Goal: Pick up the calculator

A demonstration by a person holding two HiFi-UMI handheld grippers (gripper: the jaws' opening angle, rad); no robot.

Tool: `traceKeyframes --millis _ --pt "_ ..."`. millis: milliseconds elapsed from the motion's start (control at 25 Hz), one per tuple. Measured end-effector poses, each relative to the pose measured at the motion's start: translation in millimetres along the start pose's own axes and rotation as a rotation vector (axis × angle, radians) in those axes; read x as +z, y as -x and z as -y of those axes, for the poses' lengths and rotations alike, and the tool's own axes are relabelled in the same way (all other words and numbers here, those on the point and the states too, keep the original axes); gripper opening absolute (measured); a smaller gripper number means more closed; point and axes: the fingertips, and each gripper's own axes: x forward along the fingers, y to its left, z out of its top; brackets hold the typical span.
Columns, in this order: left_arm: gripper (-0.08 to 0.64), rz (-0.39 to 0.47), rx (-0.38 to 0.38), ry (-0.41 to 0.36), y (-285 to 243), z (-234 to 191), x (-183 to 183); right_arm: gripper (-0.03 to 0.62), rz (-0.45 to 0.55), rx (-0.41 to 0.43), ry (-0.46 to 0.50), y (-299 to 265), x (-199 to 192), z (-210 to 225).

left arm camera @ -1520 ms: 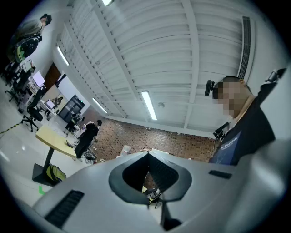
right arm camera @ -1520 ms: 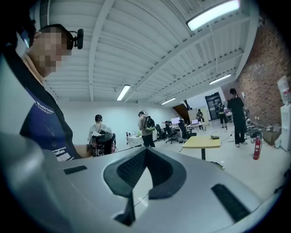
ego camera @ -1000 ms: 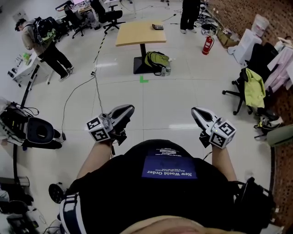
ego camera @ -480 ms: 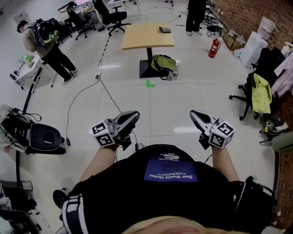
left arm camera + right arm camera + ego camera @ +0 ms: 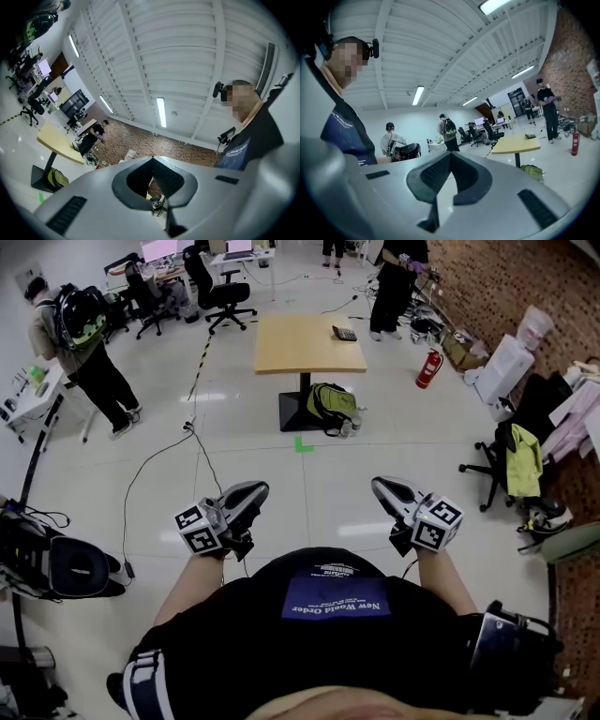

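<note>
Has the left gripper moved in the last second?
Yes. The left gripper has come forward, nearer the green floor mark and the table beyond it.

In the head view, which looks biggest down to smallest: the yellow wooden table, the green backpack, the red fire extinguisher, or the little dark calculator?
1. Yellow wooden table top
2. Green backpack
3. Red fire extinguisher
4. Small dark calculator
All sit about equally far away, so the order looks safe.

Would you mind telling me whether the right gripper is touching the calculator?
Apart. The head view shows the calculator lying on the far wooden table, while the right gripper is near the person's body, with open floor between them.
</note>
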Motion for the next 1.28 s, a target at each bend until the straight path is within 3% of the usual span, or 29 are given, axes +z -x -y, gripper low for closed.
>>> traceKeyframes --millis 200,440,640,920,1080,1280 --pt "0.002 0.025 0.017 0.024 15.4 -45.9 16.9 -0.015 -0.059 0.033 0.04 -58.5 2.5 6.7" --pt "0.002 0.017 0.059 0.07 -0.2 -94.6 18.6 -0.015 -0.051 0.025 -0.002 -92.6 9.4 57.2" --pt "0.002 0.006 0.099 0.009 -45.2 -138.4 34.1 -0.015 -0.047 0.071 0.039 -118.1 19.9 119.8" --pt "0.002 0.063 0.188 -0.085 -143.7 -197.1 78.6 -0.015 -0.046 0.155 0.107 -141.2 83.9 239.0" --pt "0.002 0.095 0.223 -0.084 -188.1 -226.8 85.0 -0.015 -0.038 0.18 0.145 -150.2 108.7 294.7" --pt "0.002 0.046 0.247 -0.081 -216.2 -259.3 81.4 -0.015 -0.03 0.188 0.128 -163.8 115.5 336.1"
